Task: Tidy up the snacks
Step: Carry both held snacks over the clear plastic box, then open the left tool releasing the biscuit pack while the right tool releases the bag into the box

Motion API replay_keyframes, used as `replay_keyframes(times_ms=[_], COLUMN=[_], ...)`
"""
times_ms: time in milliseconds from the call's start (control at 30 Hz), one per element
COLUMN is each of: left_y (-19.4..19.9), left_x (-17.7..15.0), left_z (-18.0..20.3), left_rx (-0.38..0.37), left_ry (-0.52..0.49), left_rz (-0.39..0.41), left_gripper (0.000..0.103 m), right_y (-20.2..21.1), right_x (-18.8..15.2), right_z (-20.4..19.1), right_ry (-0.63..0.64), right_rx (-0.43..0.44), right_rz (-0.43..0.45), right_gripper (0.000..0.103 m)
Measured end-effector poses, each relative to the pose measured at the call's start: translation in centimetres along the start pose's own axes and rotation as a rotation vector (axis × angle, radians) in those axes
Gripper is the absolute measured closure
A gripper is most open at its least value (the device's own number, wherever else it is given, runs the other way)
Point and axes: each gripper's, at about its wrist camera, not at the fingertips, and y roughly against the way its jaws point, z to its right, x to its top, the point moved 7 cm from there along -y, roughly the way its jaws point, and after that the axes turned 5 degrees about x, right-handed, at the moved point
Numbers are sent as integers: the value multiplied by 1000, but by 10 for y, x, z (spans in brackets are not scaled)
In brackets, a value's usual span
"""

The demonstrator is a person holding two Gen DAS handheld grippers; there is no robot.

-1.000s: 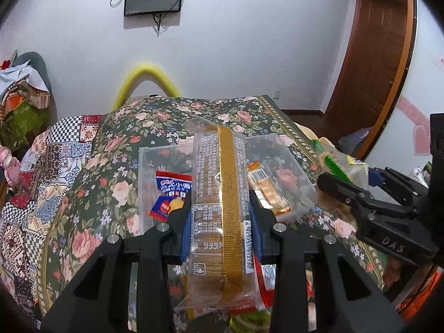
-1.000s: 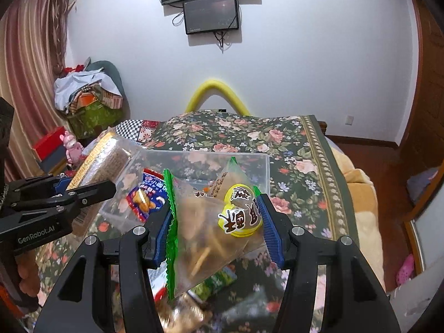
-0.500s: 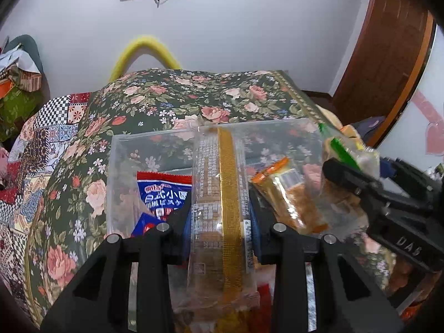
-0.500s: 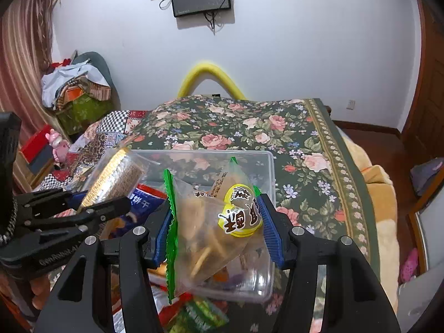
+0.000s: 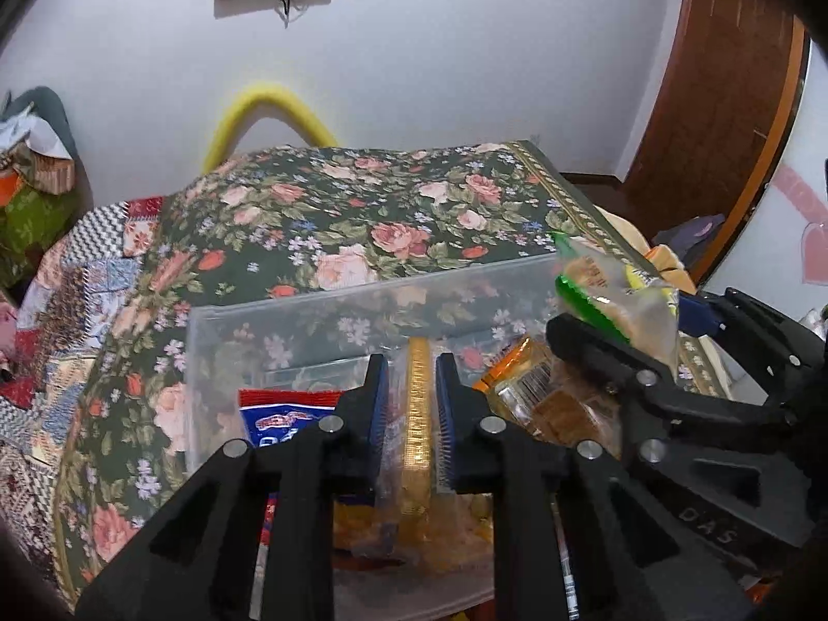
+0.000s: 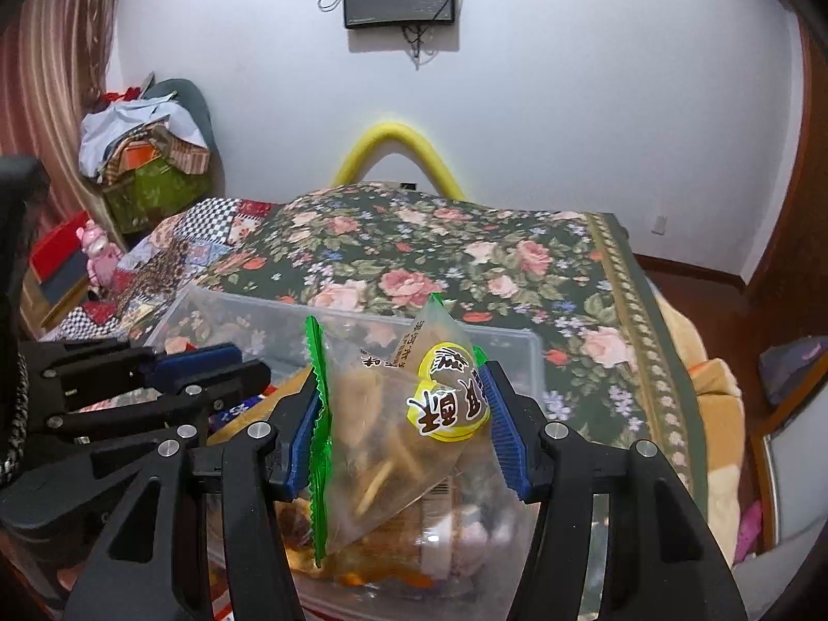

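Observation:
A long clear biscuit packet with a gold strip [image 5: 418, 414] stands between the blue pads of my left gripper [image 5: 411, 414]. The jaws are closing tighter on it, and its lower end dips into the clear plastic bin [image 5: 217, 341]. My right gripper [image 6: 401, 414] is shut on a clear snack bag with a green edge and a yellow label [image 6: 393, 429], held over the bin's right half [image 6: 528, 357]. In the bin lie a red and blue packet [image 5: 279, 414] and an orange packet [image 5: 522, 378]. Each gripper shows in the other's view: right gripper [image 5: 621, 331], left gripper [image 6: 207, 367].
The bin rests on a floral bedspread [image 6: 440, 269] with a patchwork quilt [image 5: 88, 279] to its left. A yellow foam arch [image 6: 398, 139] rises behind the bed. A heap of clothes [image 6: 145, 155] sits at the left, a wooden door [image 5: 724, 77] at the right.
Both grippers have moved forward and down over the bin. The left jaws have narrowed on the biscuit packet, which now sits lower, its top barely above the pads.

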Motion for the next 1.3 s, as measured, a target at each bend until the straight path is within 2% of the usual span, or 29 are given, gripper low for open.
replay_keyframes(times_ms=[233,433,600,667,867,1000,1167,1300], left_y=[1,11,30,42,82,110,135,142], left_x=[-19,-28,-33,-36,-47,-60,-84,-100], left_z=[-9,-9,-10,-11,-9,-5,-1,6], left_rx=[12,11,21,22,16,5,0,-16], left_ry=[4,-5,-8,-6,-11,-11,-24,-26], left_rz=[-41,-48,-25,-12,15,24,12,-6], left_gripper=[85,82,57,54,42,33,29,28], right_y=[-20,-21,-2,11,52,80,107,112], right_x=[-16,-24,-28,-29,-30,-38,-57,-76], right_z=[11,20,12,7,-1,-10,-20,-21], right_ry=[-54,-107,-35,-6,25,62,80,80], right_rx=[15,28,-23,-42,-57,-66,-39,-39], right_rz=[-72,-113,-109,-89,-35,-12,-3,-19], right_gripper=[48,46,42,33,22,20,19,19])
